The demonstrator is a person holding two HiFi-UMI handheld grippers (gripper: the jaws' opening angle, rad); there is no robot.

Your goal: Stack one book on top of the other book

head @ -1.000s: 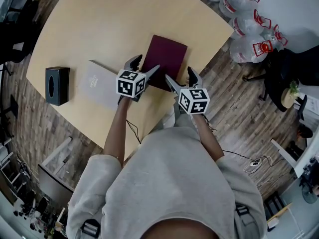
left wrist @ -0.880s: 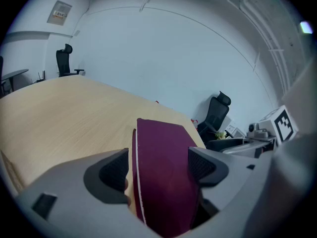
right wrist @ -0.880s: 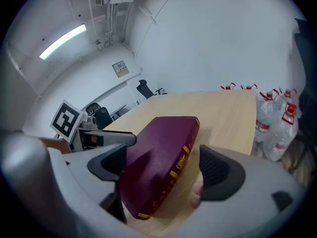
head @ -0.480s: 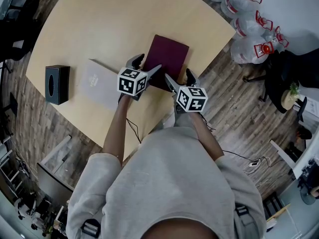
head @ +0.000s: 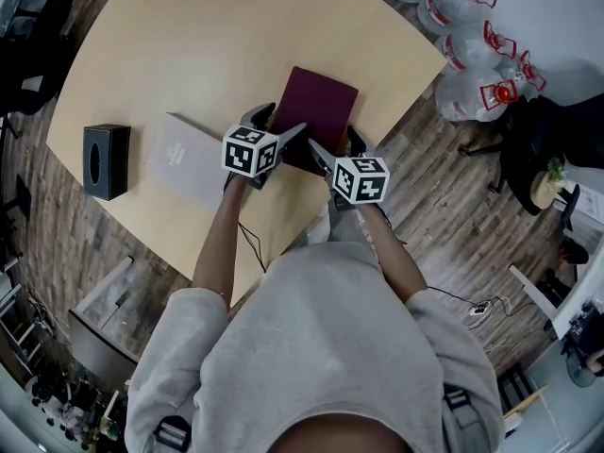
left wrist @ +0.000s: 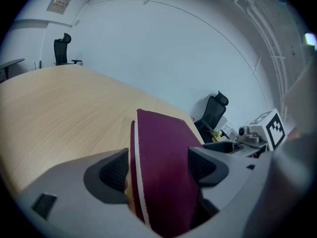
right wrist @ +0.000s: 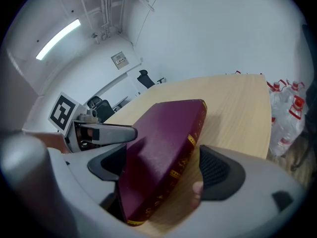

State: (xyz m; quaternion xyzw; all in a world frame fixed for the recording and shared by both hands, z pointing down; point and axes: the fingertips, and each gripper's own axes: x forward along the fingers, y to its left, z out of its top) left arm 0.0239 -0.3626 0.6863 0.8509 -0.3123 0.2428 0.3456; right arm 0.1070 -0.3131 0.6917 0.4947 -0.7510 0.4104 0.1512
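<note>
Left claw (left wrist: pixel 159 167) and right claw (right wrist: pixel 162 167) are straddling the maroon book (head: pixel 321 107), jaws spread, not yet pinching; uneven closing is risking a twisted, slipping lift.

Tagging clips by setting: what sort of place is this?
Probably an office meeting room: a large wooden table, black office chairs beyond it, and water jugs on the floor.

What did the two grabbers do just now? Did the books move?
The right gripper slid a little forward and to the left, further over the near end of the maroon book. Nothing was grabbed or let go: both grippers' jaws stand apart around that book. The left gripper, the maroon book, the white book and the black box stayed about where they were.
</note>
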